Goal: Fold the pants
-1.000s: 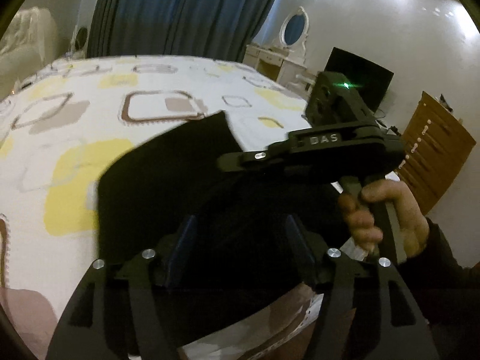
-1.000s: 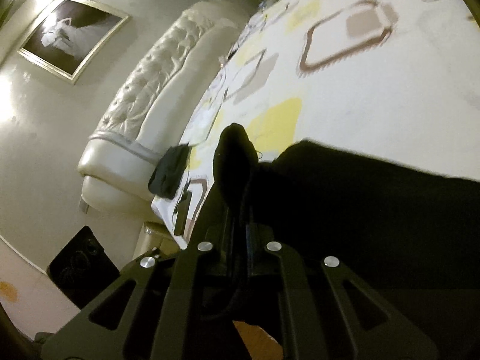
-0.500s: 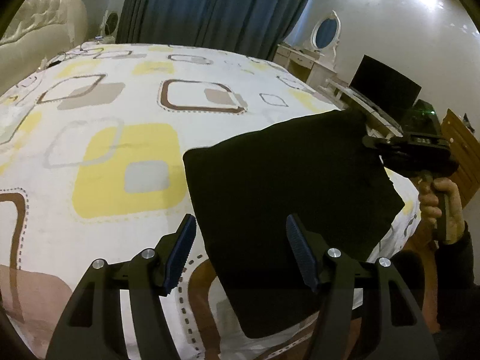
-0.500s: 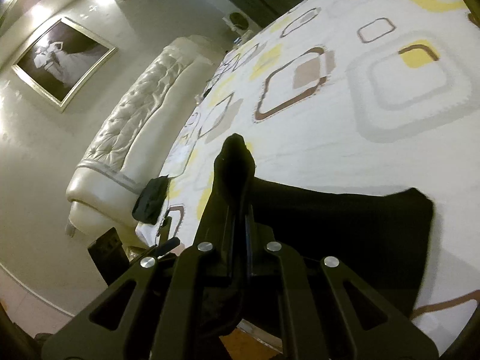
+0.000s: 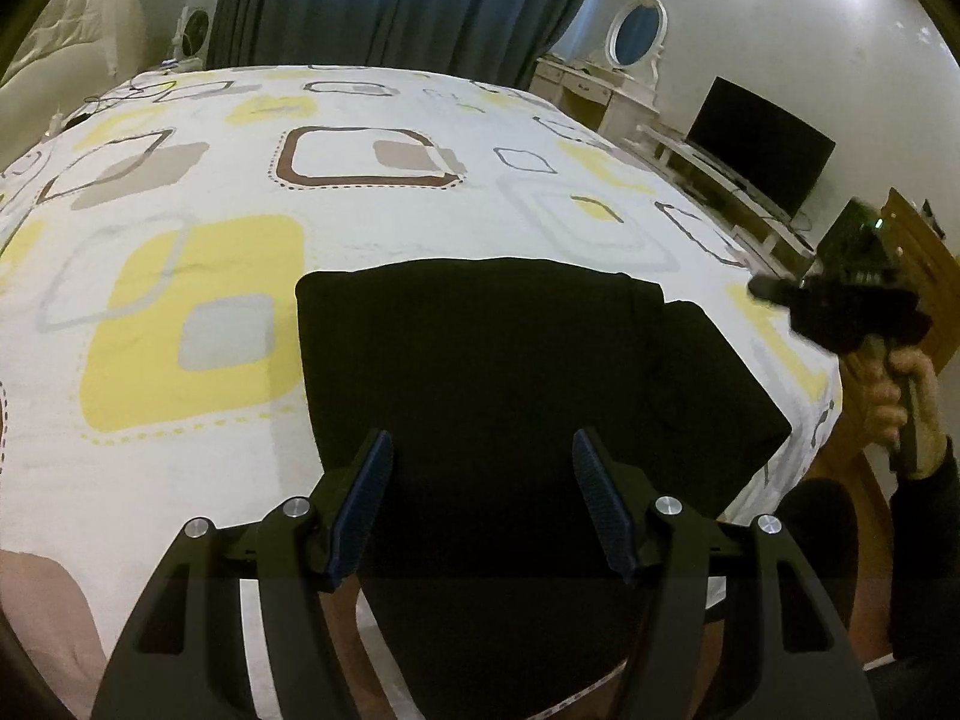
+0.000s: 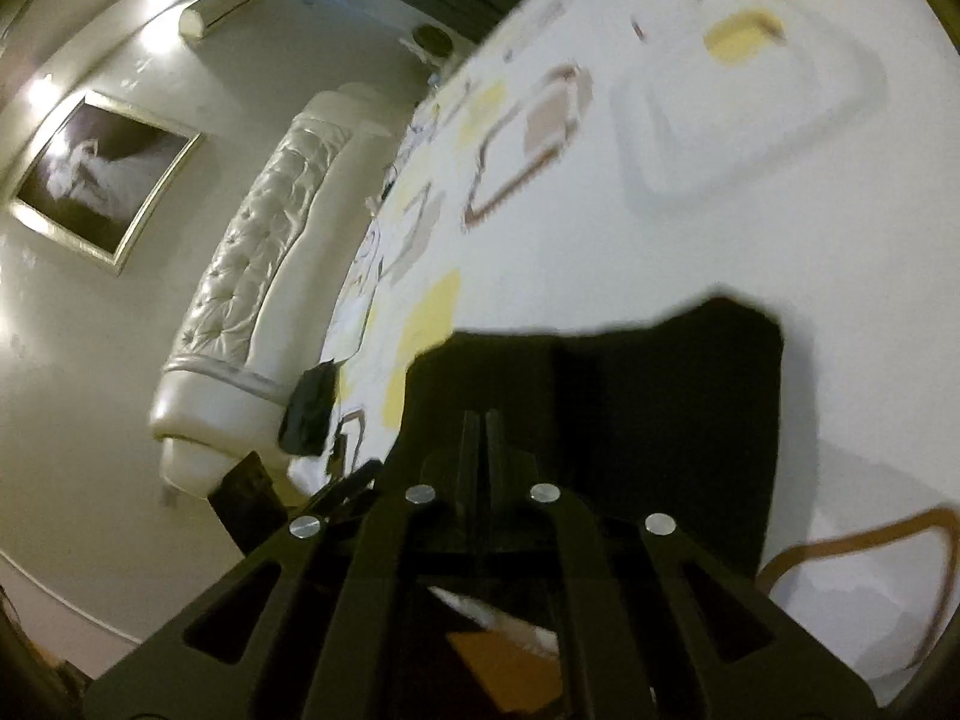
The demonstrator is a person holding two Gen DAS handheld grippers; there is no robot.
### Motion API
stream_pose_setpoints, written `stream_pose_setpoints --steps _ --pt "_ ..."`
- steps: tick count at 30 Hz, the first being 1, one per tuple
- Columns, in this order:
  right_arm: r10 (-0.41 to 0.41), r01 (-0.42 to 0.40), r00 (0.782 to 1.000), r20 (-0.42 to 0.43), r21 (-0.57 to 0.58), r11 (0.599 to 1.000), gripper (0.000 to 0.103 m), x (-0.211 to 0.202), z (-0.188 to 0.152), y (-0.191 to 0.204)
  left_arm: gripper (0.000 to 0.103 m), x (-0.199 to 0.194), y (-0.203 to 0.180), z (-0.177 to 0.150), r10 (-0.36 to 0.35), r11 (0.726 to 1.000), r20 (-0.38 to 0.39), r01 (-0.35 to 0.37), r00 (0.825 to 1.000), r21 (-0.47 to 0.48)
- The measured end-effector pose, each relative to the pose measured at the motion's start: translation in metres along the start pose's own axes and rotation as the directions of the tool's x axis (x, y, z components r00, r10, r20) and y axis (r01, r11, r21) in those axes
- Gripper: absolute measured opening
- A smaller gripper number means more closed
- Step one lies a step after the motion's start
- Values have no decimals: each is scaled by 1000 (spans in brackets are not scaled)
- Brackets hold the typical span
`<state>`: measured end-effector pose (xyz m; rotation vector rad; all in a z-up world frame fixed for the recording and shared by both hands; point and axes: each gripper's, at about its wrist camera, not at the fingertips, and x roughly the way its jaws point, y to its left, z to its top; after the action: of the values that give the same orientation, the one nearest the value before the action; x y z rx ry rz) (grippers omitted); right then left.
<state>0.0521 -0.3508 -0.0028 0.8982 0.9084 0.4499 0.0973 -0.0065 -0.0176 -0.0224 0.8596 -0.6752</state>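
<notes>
Folded black pants point(image 5: 510, 372) fill lower-centre frame, directly ahead of spread, empty left gripper point(image 5: 483, 504); pinched-together right gripper point(image 6: 478, 450) off right edge.

1. My left gripper point(image 5: 480, 504) hangs over the near edge of the bed point(image 5: 384, 204), its blue-padded fingers point(image 5: 366, 498) spread wide with nothing between them.
2. Folded black pants point(image 5: 516, 372) lie flat on the patterned bedspread, a second layer stepping out along their right side.
3. My right gripper point(image 5: 840, 312), blurred, sits off the bed's right edge in my right hand point(image 5: 900, 402); its jaws cannot be made out, though it appears clear of the cloth.
4. Behind the bed: blue curtains point(image 5: 408, 0), a white dressing table with oval mirror point(image 5: 636, 36), a dark television point(image 5: 762, 144).
</notes>
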Motion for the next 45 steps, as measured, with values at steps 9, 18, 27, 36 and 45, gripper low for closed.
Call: stream_pose_setpoints --steps 9,18,27,36,45 --pt "12 -3 997 -82 117 993 34 28 -32 -31 64 2 3 -2 -2 1000 1 2 1000 -17" --pt "-120 130 985 -127 78 988 39 45 -38 -18 65 4 9 -5 -17 999 11 18 1000 -39" --pt "-144 148 974 -176 14 989 64 67 -44 4 68 4 16 -6 -32 998 17 33 999 -53" --pt "-141 146 972 -187 16 989 13 80 -48 1 68 4 17 -9 -40 997 22 41 999 -65" --pt "-122 119 992 -36 -79 990 9 27 -32 28 68 -3 15 -3 -23 998 28 24 999 -56"
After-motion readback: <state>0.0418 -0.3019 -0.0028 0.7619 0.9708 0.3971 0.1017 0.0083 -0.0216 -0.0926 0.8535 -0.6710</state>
